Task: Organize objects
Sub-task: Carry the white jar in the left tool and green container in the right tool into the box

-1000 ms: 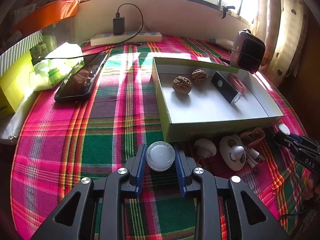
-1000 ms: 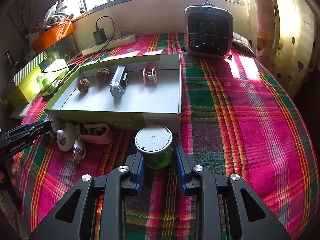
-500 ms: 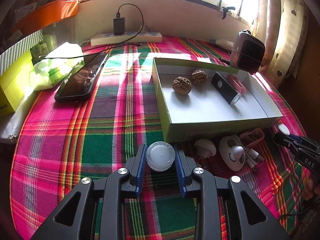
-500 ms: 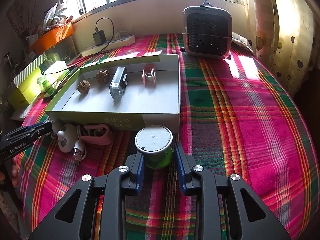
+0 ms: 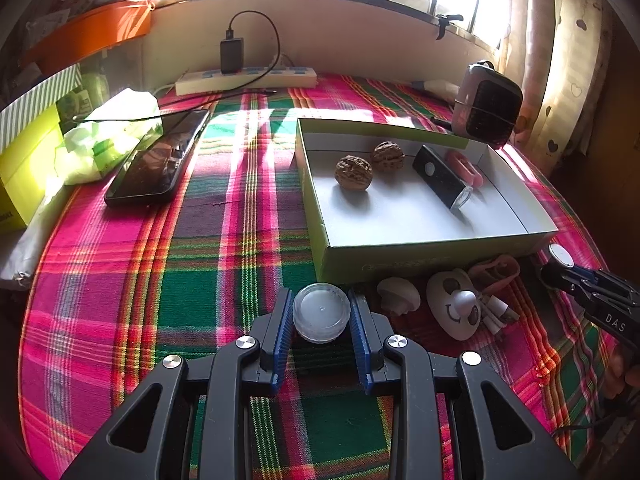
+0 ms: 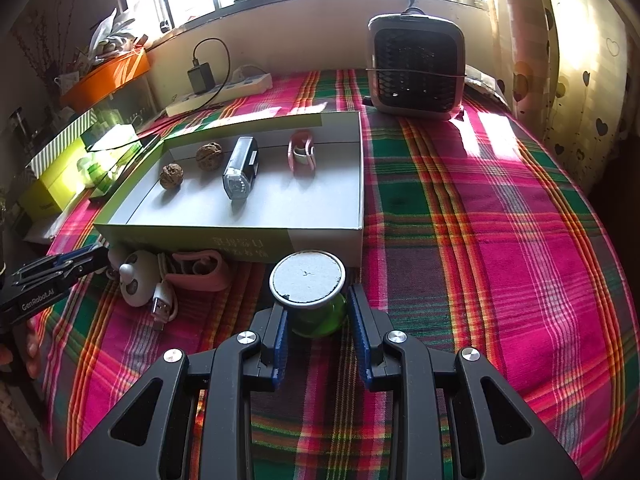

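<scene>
My left gripper (image 5: 320, 295) is shut on a small clear-white round jar (image 5: 321, 312), just in front of the left corner of the green-sided open box (image 5: 400, 266). My right gripper (image 6: 317, 303) is shut on a green jar with a grey lid (image 6: 307, 278), at the box's (image 6: 180, 240) right front corner. In the box lie two walnuts (image 5: 353, 178), a black lamp (image 5: 442, 182) and a pink clip (image 5: 464, 168). Along the box front lie a white mushroom figure (image 5: 398, 300), a white face-shaped gadget (image 5: 452, 308), a pink clip (image 5: 494, 272) and a USB cable (image 5: 500, 314).
A plaid cloth covers the table. A black phone (image 5: 160, 164), a tissue pack (image 5: 108, 136) and a yellow-green carton (image 5: 24, 160) sit at the left. A power strip (image 5: 246, 80) lies by the wall. A small fan (image 6: 416, 68) stands behind the box.
</scene>
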A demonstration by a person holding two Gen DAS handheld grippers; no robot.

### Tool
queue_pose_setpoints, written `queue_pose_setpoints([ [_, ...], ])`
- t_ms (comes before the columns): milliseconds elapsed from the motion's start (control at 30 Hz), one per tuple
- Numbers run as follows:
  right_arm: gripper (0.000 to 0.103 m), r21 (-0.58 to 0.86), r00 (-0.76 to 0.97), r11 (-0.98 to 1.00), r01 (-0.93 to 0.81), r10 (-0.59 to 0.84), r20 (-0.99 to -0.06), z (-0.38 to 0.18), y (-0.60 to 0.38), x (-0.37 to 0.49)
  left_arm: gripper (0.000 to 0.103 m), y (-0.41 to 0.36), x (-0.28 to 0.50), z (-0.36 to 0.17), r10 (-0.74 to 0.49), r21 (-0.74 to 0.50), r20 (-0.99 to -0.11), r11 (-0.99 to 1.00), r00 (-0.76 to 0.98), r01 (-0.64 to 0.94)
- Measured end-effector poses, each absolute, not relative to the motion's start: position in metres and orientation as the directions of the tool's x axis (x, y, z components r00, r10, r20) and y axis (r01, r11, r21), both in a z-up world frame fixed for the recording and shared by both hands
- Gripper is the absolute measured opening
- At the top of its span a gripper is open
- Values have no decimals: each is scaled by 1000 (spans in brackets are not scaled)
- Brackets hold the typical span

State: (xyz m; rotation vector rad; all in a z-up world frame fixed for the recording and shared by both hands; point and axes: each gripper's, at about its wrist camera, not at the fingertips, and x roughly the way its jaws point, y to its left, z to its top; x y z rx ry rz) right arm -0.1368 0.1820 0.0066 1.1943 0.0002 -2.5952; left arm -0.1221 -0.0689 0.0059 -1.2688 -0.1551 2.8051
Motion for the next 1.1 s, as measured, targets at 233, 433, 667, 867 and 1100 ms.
queue_pose_setpoints([
  [233,29,128,-624,-957,261,-269,-733,10,182,-135,26,-68,-119,12,105,-122,-735,-992,-670,-21],
  [433,29,141,-632,-954,264,-282,-722,15,183,-134,26,-67,-117,20,122,-137,-725,-990,-678,-32],
  [667,29,157,-644,-950,271,-300,-704,24,183,-133,26,-65,-118,29,144,-148,-710,-988,-689,-53],
  [867,29,159,-655,-947,281,-310,-689,34,180,-136,26,-64,-124,36,158,-157,-699,-985,-697,-67],
  [1100,29,159,-659,-941,299,-324,-679,41,172,-146,26,-60,-137,43,174,-159,-689,-983,-703,-88],
])
